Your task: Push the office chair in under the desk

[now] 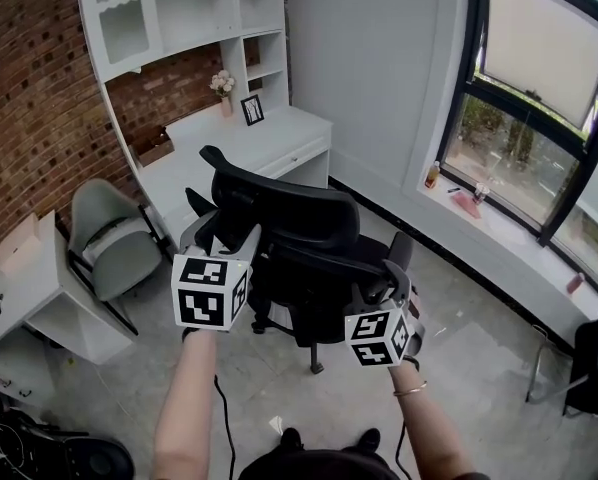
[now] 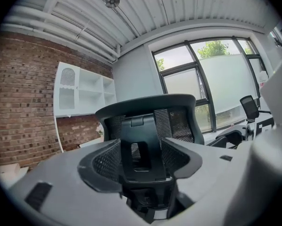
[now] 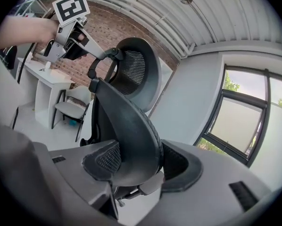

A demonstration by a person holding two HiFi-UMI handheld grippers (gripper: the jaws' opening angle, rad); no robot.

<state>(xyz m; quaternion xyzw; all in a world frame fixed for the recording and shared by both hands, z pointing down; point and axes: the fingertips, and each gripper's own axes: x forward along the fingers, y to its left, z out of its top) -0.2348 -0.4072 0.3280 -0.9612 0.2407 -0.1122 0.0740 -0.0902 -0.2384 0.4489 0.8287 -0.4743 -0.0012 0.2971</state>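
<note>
The black mesh office chair (image 1: pixel 299 228) stands on the floor a short way out from the white desk (image 1: pixel 279 138), its back towards me. My left gripper (image 1: pixel 224 236) reaches up to the top of the chair's back. In the left gripper view its pads (image 2: pixel 105 161) close on the black bracket (image 2: pixel 141 147) below the headrest (image 2: pixel 153 109). My right gripper (image 1: pixel 387 286) sits lower at the right side of the backrest. In the right gripper view the curved backrest edge (image 3: pixel 131 140) fills the gap between its pads (image 3: pixel 103 159).
A grey chair (image 1: pixel 109 233) and a low white table (image 1: pixel 39 278) stand at the left. Flowers (image 1: pixel 222 83) and a picture frame (image 1: pixel 251 109) sit on the desk. White shelves rise above it. A window sill (image 1: pixel 499 223) runs along the right, with another black chair (image 1: pixel 589 368).
</note>
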